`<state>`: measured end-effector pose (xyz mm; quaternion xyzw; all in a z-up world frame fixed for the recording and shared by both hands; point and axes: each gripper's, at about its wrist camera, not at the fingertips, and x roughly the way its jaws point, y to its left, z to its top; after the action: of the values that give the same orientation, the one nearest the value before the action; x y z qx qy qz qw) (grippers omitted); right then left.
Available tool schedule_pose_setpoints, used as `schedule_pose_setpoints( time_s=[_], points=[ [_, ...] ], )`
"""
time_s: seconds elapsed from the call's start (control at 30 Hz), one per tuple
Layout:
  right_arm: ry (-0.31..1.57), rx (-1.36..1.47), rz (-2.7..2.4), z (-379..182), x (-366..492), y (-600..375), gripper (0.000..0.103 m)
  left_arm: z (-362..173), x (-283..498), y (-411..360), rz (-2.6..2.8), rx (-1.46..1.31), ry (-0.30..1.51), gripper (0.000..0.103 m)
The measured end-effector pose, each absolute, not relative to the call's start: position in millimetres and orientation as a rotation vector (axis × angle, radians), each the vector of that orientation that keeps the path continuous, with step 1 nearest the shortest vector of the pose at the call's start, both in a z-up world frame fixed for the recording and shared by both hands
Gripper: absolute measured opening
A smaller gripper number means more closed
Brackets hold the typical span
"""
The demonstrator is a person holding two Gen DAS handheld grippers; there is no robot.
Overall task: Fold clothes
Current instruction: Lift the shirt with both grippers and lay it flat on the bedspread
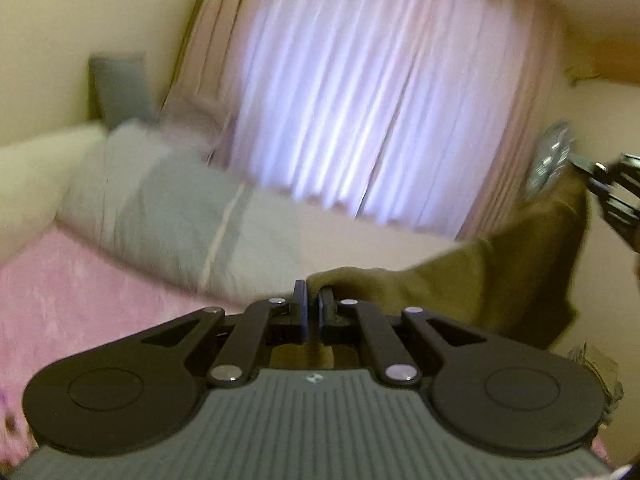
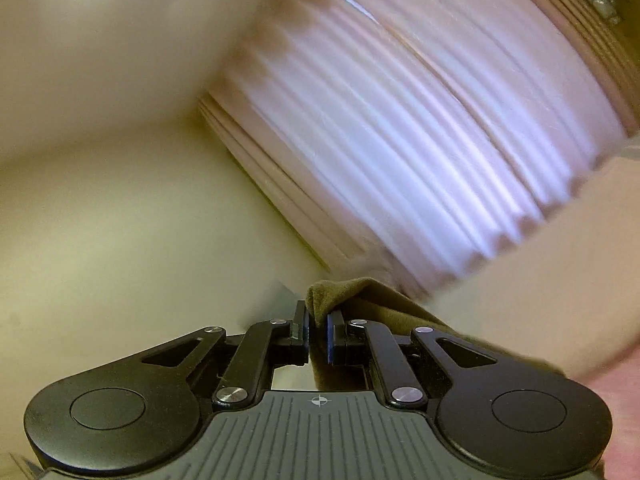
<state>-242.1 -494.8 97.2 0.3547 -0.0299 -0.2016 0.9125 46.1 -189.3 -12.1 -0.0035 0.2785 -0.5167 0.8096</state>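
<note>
An olive-brown garment (image 1: 492, 284) hangs in the air, stretched between my two grippers. My left gripper (image 1: 312, 304) is shut on one edge of it, above the pink bed cover. The cloth runs up and right to my right gripper (image 1: 612, 188), seen at the right edge of the left wrist view. In the right wrist view my right gripper (image 2: 318, 332) is shut on a bunched corner of the same garment (image 2: 340, 292), tilted up toward the wall and curtains. Both views are blurred by motion.
A bed with a pink cover (image 1: 80, 300) lies below at the left, with a grey pillow (image 1: 168, 208) and a grey cushion (image 1: 120, 88) by the wall. Pale pink curtains (image 1: 360, 92) hang behind. A crumpled grey item (image 1: 600, 368) sits at the lower right.
</note>
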Motion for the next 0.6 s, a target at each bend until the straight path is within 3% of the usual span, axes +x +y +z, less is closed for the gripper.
schedule_pose_setpoints(
  time_s=[0.03, 0.07, 0.1, 0.2, 0.47, 0.6],
  points=[
    [0.031, 0.724, -0.47, 100.5, -250.7, -501.8, 0.018, -16.3, 37.5, -200.4, -1.08, 0.02, 0.644, 0.004],
    [0.113, 0.718, -0.549, 98.1, -257.5, -505.5, 0.059, -21.8, 28.4, -209.1, -1.059, 0.054, 0.683, 0.005],
    [0.176, 0.709, -0.63, 92.5, -268.1, -505.7, 0.09, -26.6, 18.9, -213.9, -1.047, 0.085, 0.697, 0.006],
    [0.312, 0.696, -0.742, 69.7, -306.7, -497.4, 0.09, -42.2, -6.7, -220.8, -1.061, 0.194, 0.735, 0.011],
    [0.699, 1.004, -0.968, -70.6, -421.1, -407.2, 0.09, -110.3, -44.3, -232.2, -1.166, 0.445, 0.934, 0.017],
    [0.83, 1.073, -1.039, -108.1, -448.7, -348.9, 0.09, -122.4, -72.5, -222.0, -1.264, 0.547, 0.993, 0.018]
  ],
)
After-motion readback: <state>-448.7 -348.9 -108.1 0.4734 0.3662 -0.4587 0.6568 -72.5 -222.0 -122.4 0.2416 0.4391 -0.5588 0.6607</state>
